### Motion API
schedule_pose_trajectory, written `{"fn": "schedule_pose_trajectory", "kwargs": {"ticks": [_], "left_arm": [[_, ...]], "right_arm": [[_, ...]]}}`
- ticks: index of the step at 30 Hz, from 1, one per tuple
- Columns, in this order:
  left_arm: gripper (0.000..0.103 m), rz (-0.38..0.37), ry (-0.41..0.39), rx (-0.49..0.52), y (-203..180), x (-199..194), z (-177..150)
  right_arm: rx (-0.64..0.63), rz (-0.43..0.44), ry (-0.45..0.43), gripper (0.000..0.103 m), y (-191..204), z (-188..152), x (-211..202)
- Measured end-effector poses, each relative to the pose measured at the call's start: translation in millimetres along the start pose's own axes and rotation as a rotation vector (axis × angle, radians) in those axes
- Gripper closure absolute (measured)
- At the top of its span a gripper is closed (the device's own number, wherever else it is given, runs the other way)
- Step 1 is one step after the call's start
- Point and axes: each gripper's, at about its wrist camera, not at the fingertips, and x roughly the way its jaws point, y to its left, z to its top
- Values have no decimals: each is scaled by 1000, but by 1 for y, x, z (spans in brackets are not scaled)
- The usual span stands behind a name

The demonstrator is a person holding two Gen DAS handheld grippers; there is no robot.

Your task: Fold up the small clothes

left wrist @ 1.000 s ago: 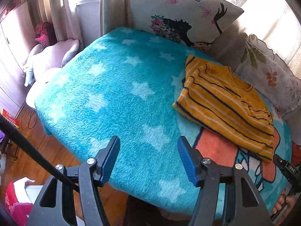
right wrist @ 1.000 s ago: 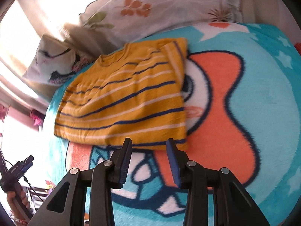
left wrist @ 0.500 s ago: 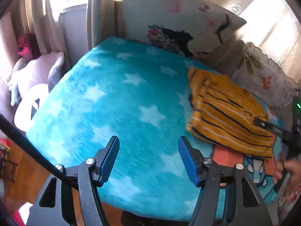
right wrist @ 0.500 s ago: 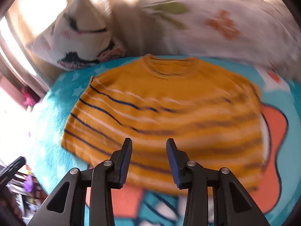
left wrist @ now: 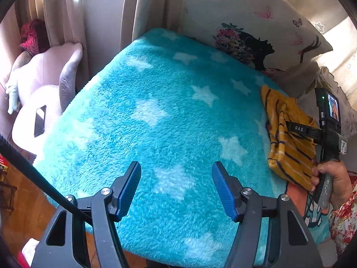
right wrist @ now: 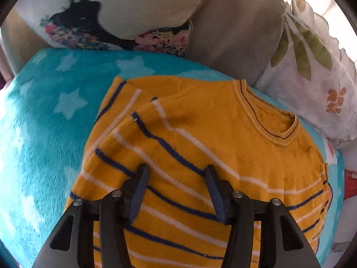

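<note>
A small yellow sweater [right wrist: 200, 138] with navy and white stripes lies folded on the turquoise star blanket [right wrist: 40, 120], collar toward the far right. My right gripper [right wrist: 176, 174] is open and hovers just over the sweater's near left part, holding nothing. In the left wrist view the sweater [left wrist: 287, 143] lies at the right edge, partly hidden by the right gripper's handle [left wrist: 328, 138] and the hand on it. My left gripper [left wrist: 176, 178] is open and empty above the bare blanket [left wrist: 156, 116], well left of the sweater.
Two printed pillows [right wrist: 125, 6] [right wrist: 316, 71] lean against the sofa back behind the sweater. A pink chair [left wrist: 42, 89] and curtains [left wrist: 62, 11] stand left of the blanket's edge. The wooden floor [left wrist: 20, 212] shows below the near edge.
My right gripper has swung from the sweater's hem side to over its left part, closer in. My left gripper has turned left, so the sweater now sits at its view's right edge.
</note>
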Motion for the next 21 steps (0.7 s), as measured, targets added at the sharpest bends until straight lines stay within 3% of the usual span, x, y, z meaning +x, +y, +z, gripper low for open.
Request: {"fn": "schedule_pose_trajectory", "kwargs": {"ticks": [3,8,14,18,20,21], "left_arm": [[38,-22,-10,5,-1,-2,4],[33,-15,-24,-14,5,1,9],[33,-41,40,-18,0,22,11],[33,-45,59,19,-10,27,7],[33,-42,74,26,-11,30,3],[33,-40,82,27,-11,32,1]], "right_arm": [[52,95,51,36,-19,11,2],[175,174,-53,36,-44,17,-37],[32,233,-35,36,13,3,-49],[-53,194,8,36,54,-9,-31],[-78,101,34,36,69,-13,-17],[-101,15,44,36,77,-15,-7]]}}
